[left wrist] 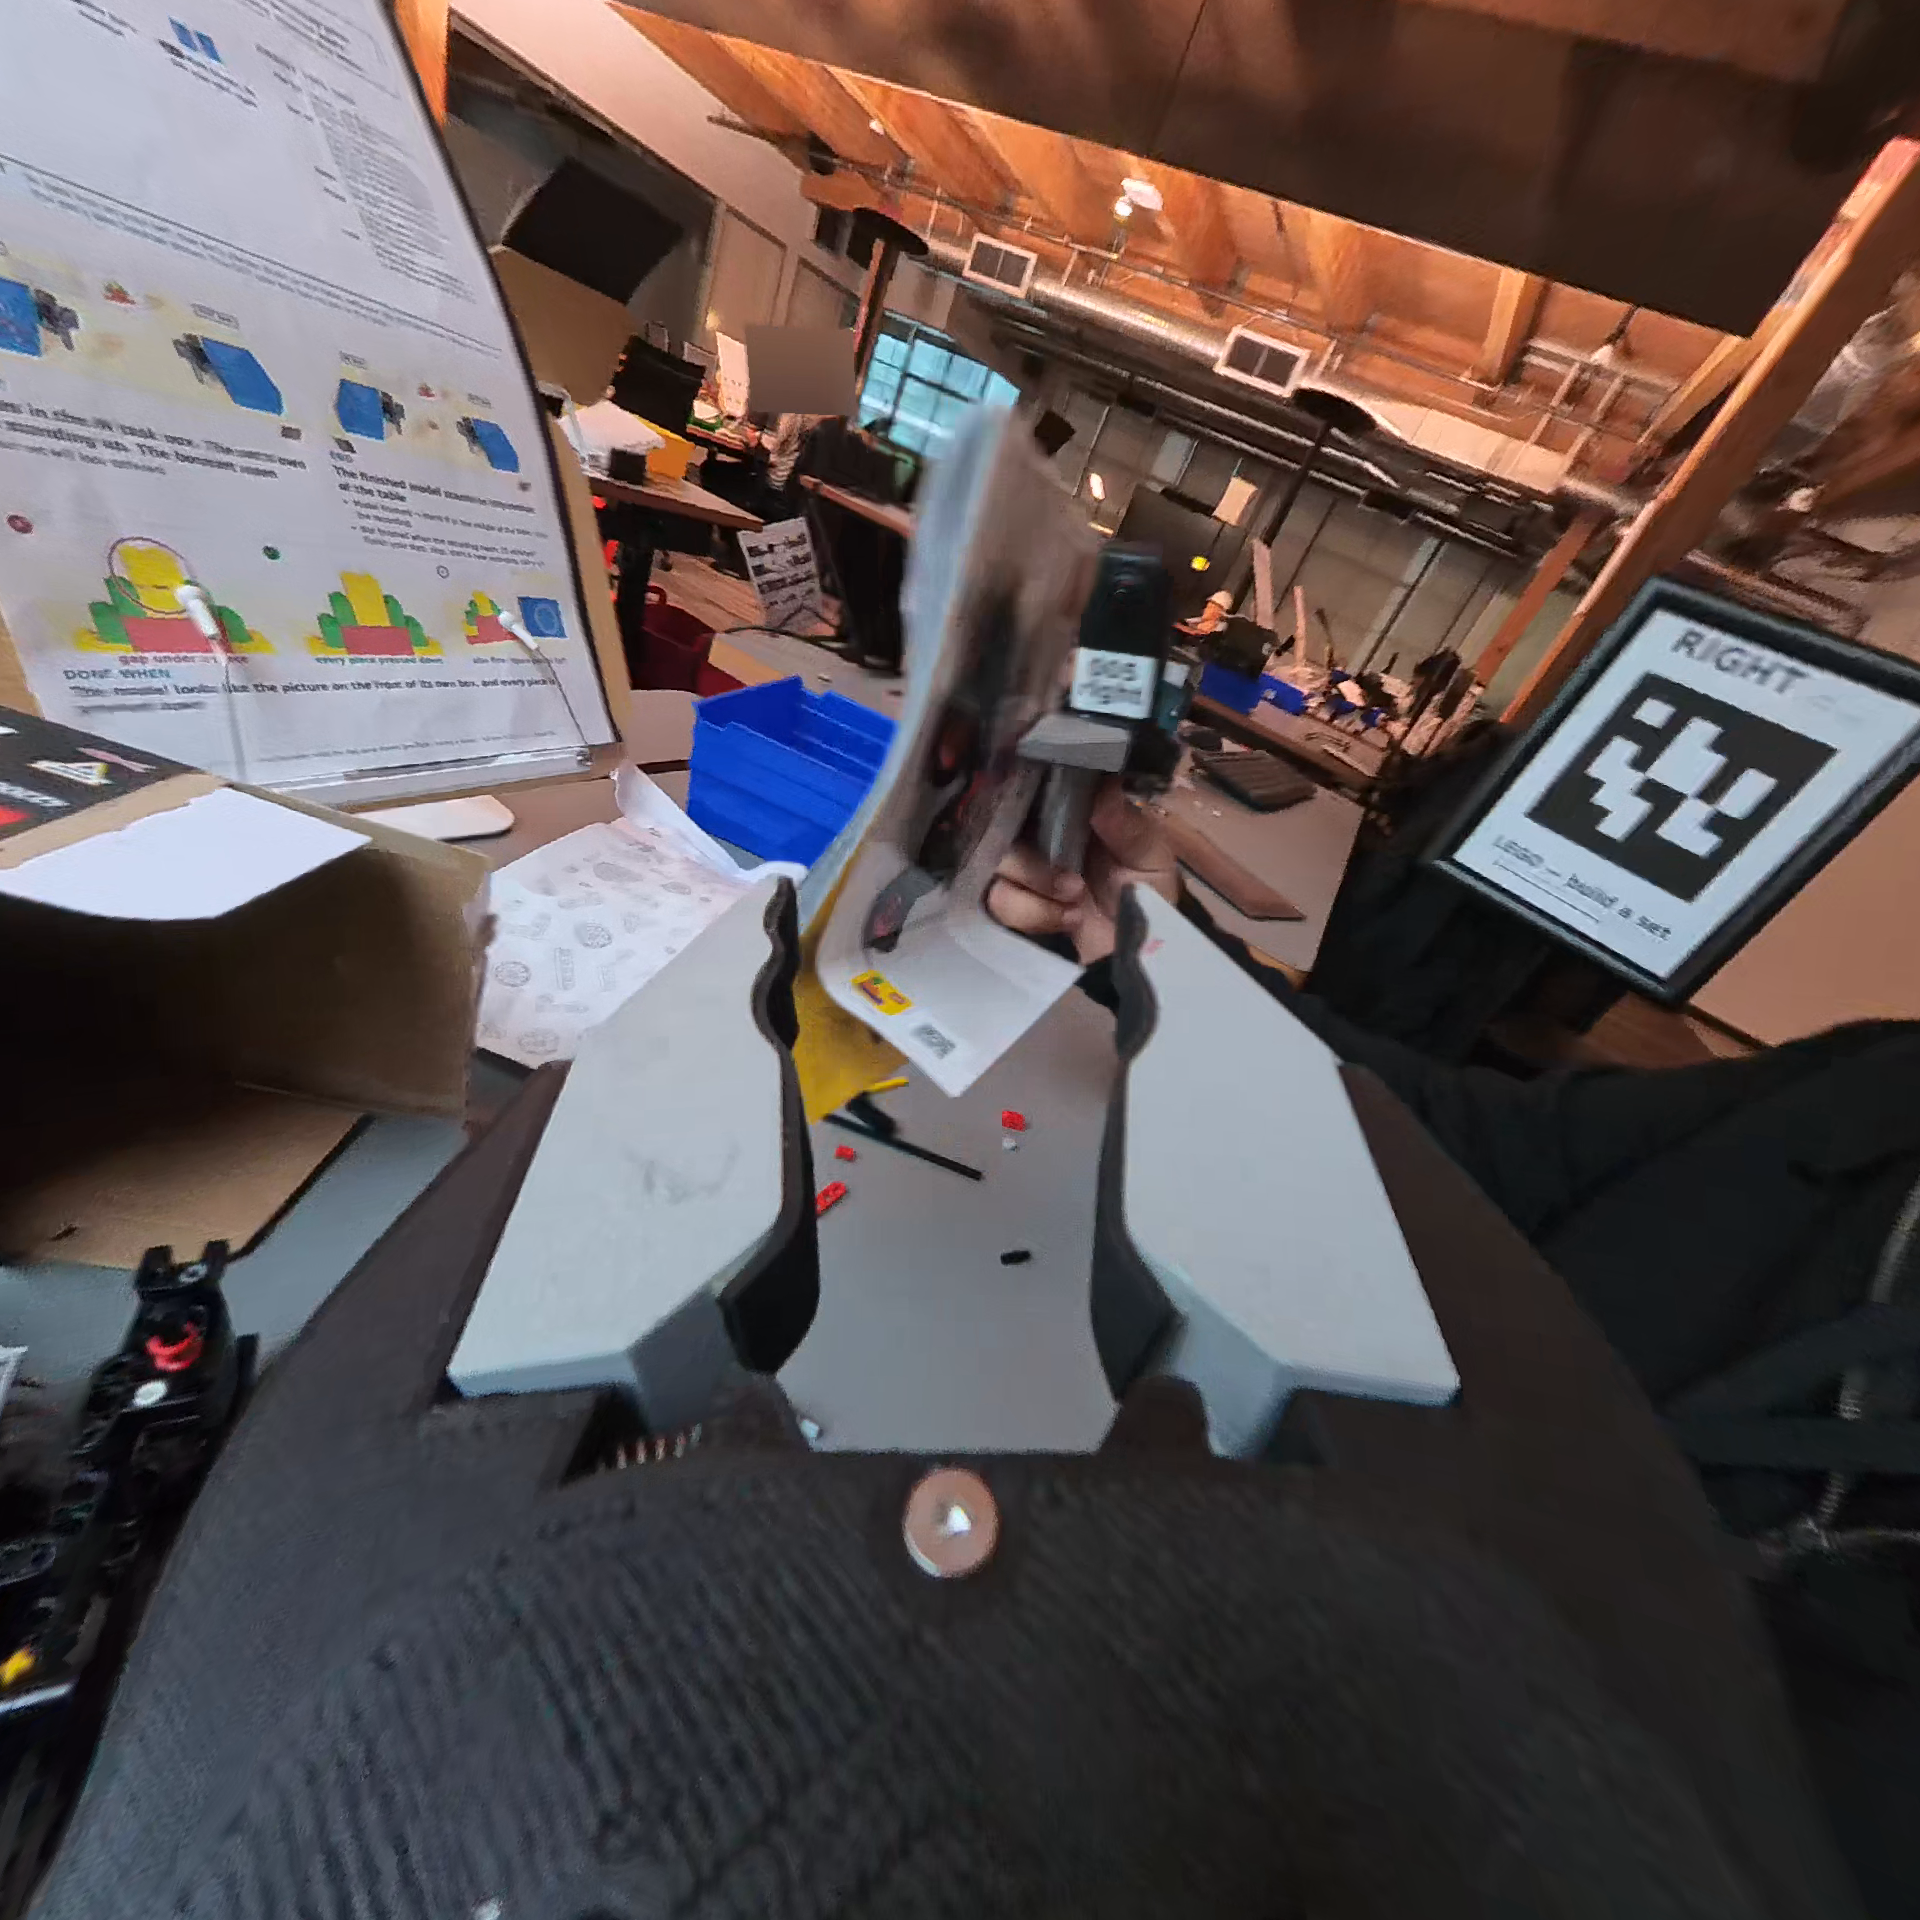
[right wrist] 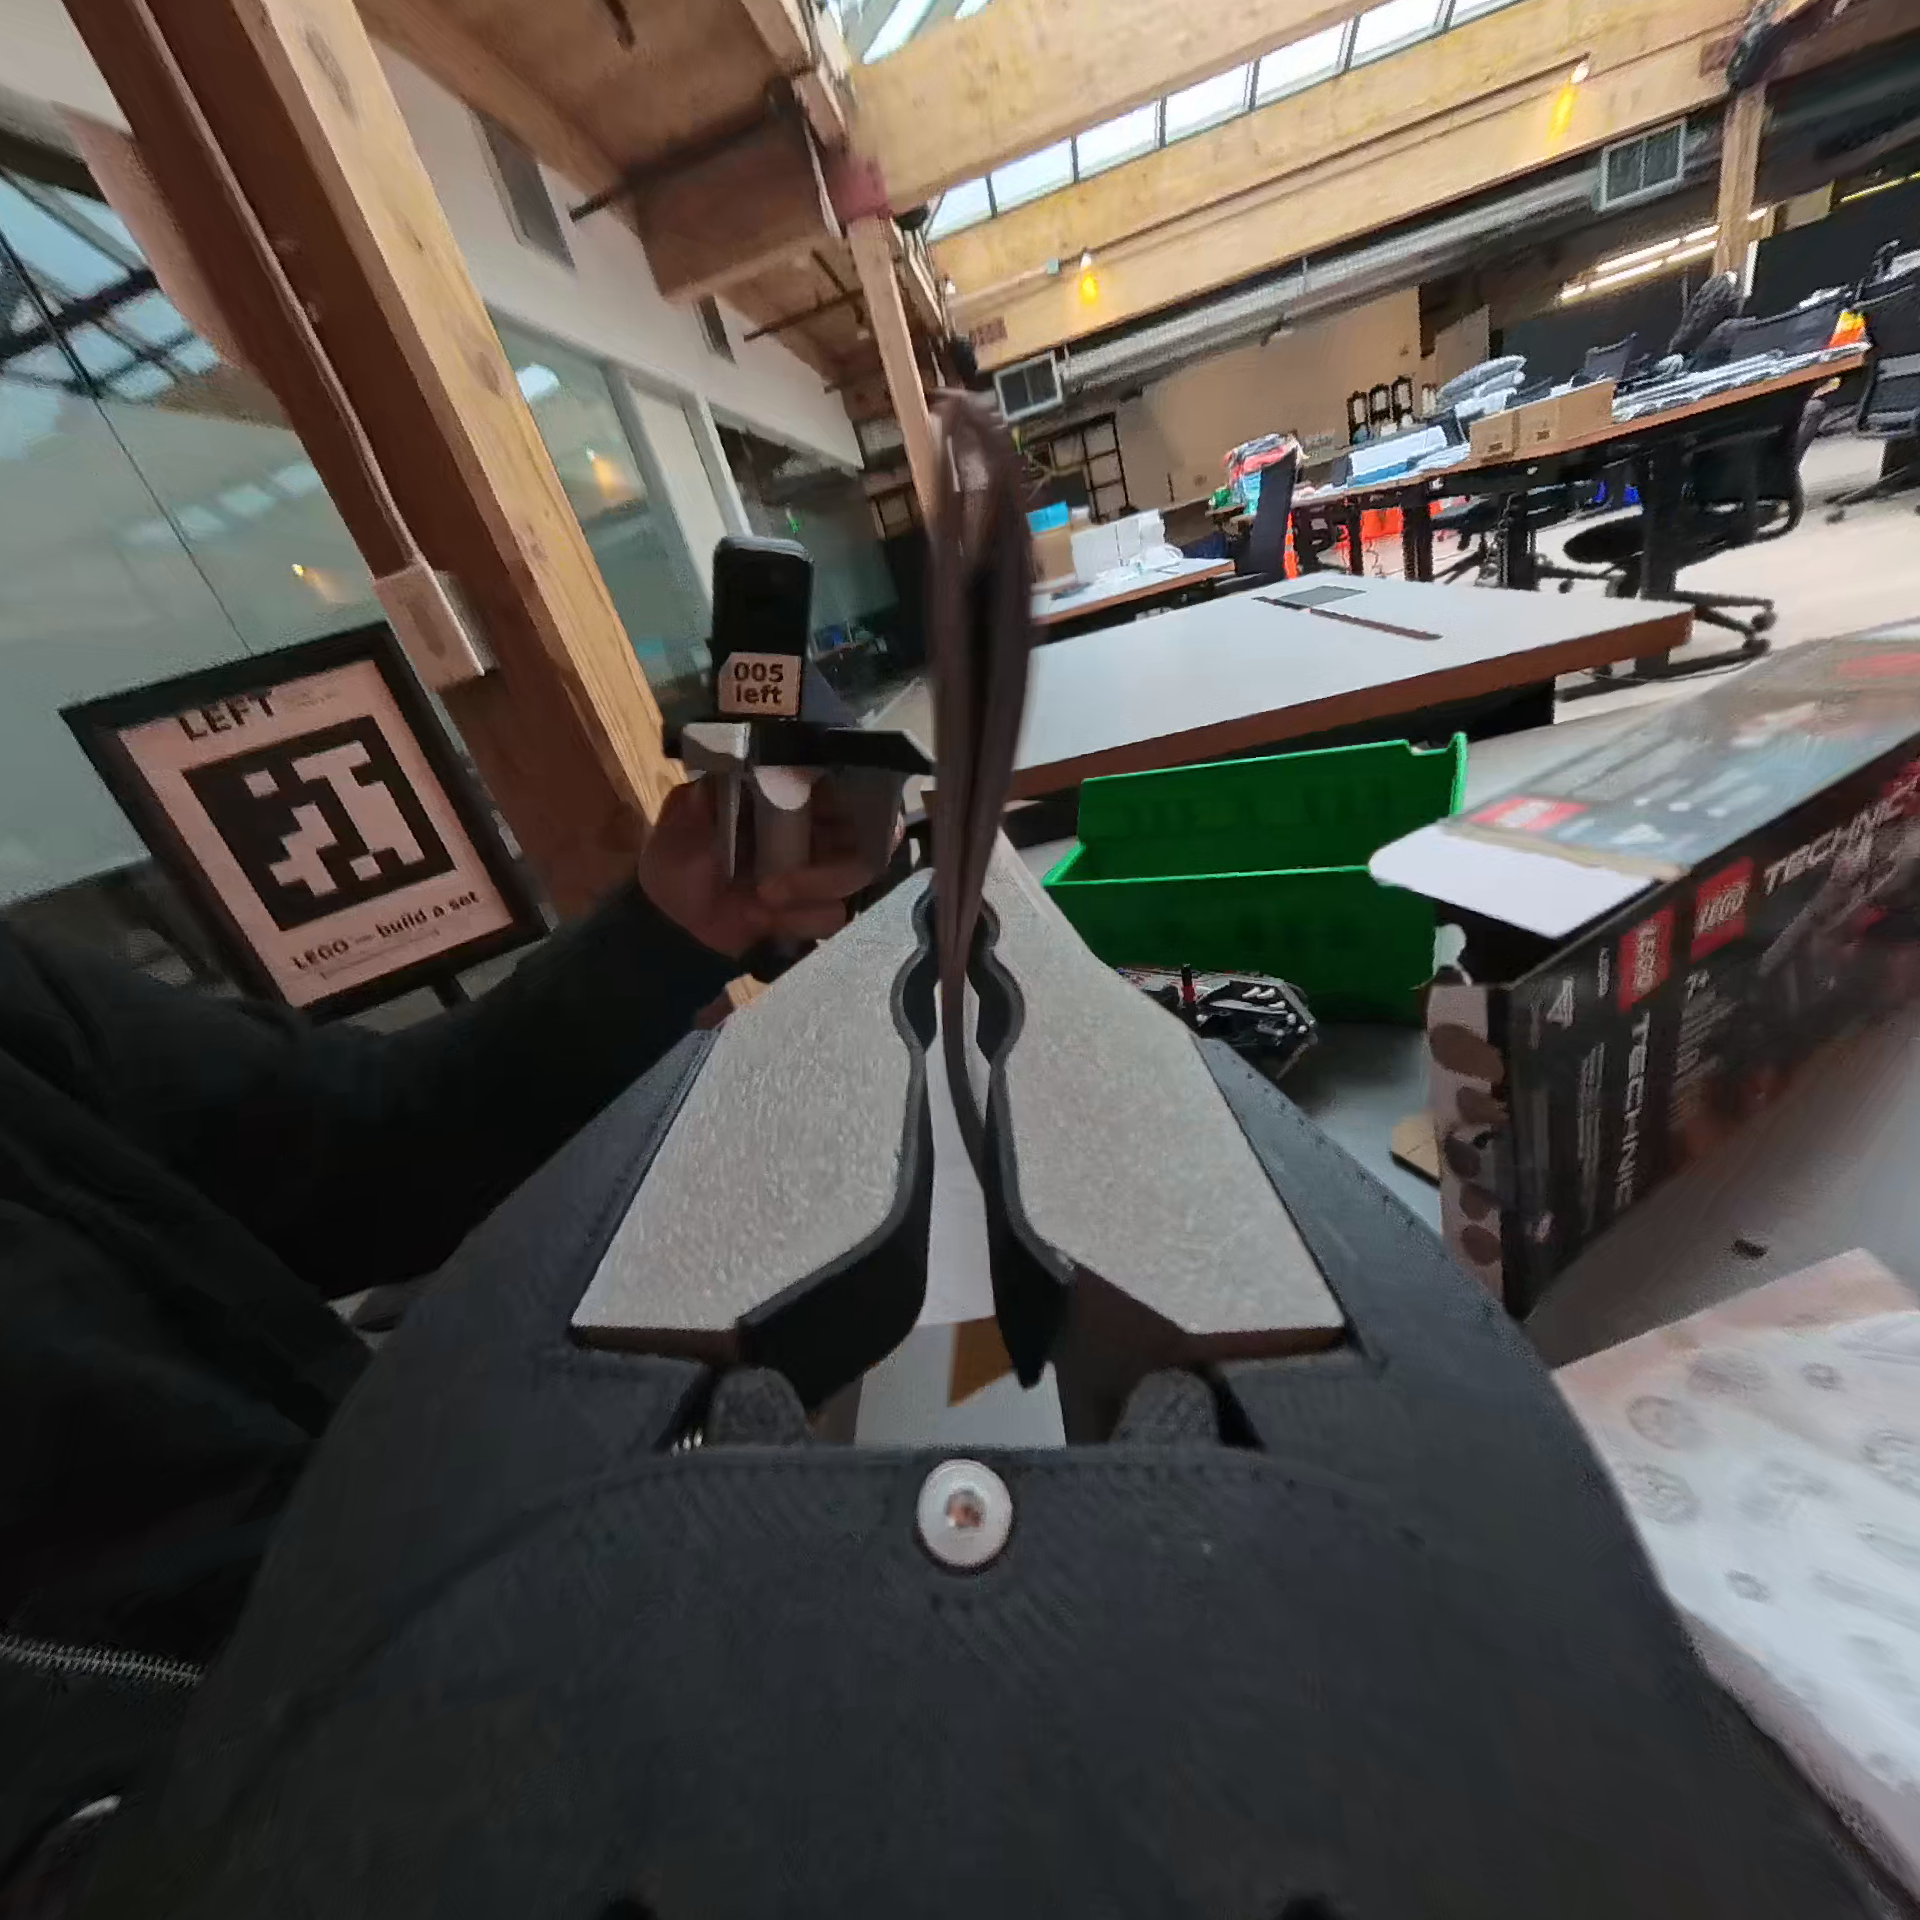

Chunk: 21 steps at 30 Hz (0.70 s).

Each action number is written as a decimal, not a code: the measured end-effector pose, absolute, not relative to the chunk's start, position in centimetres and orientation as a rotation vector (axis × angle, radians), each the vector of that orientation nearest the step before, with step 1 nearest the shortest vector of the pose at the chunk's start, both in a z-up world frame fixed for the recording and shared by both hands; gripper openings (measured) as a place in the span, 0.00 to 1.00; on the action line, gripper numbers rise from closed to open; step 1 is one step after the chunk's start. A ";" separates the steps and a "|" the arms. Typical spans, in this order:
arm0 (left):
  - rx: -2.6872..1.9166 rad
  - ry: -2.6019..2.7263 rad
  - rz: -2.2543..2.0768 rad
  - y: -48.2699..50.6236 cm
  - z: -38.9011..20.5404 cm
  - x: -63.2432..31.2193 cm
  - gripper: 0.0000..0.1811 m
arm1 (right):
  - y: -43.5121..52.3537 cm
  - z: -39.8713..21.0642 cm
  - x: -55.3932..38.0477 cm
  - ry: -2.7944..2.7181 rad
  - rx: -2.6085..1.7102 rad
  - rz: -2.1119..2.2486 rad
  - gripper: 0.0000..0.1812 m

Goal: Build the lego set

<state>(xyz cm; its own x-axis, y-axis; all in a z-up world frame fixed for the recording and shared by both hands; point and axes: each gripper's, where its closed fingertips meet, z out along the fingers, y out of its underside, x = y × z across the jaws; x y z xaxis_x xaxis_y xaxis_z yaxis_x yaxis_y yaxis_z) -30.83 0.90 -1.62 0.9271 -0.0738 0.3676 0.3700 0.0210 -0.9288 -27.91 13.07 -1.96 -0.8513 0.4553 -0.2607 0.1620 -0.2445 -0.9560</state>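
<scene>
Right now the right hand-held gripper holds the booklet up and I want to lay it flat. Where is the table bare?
Bare grey table shows between the left hand-held gripper fingers, below the loose red pieces. The left is crowded: open cardboard box, printed paper bag, blue bin. The booklet hangs in the right hand-held gripper.

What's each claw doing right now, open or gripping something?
Left claw: open, holding nothing; the booklet hangs just beyond its tips.
Right claw: closed on the booklet, held upright, edge-on to its camera.

Grey table (left wrist: 935, 1320) with scattered bricks (left wrist: 1013, 1120)
</scene>
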 end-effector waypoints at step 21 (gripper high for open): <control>-1.606 0.006 -0.623 9.4 -5.9 -21.6 0.01 | 14.1 -3.6 -22.2 -1.923 -1.005 2.184 0.17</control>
<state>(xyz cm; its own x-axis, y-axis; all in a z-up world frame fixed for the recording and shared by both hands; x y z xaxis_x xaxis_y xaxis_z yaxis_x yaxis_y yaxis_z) -21.62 9.41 -5.86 0.8495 -0.3609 0.3849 0.3539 -0.1514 -0.9230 -22.16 14.06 -3.56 -0.7850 0.4522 -0.4234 0.3629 -0.2183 -0.9059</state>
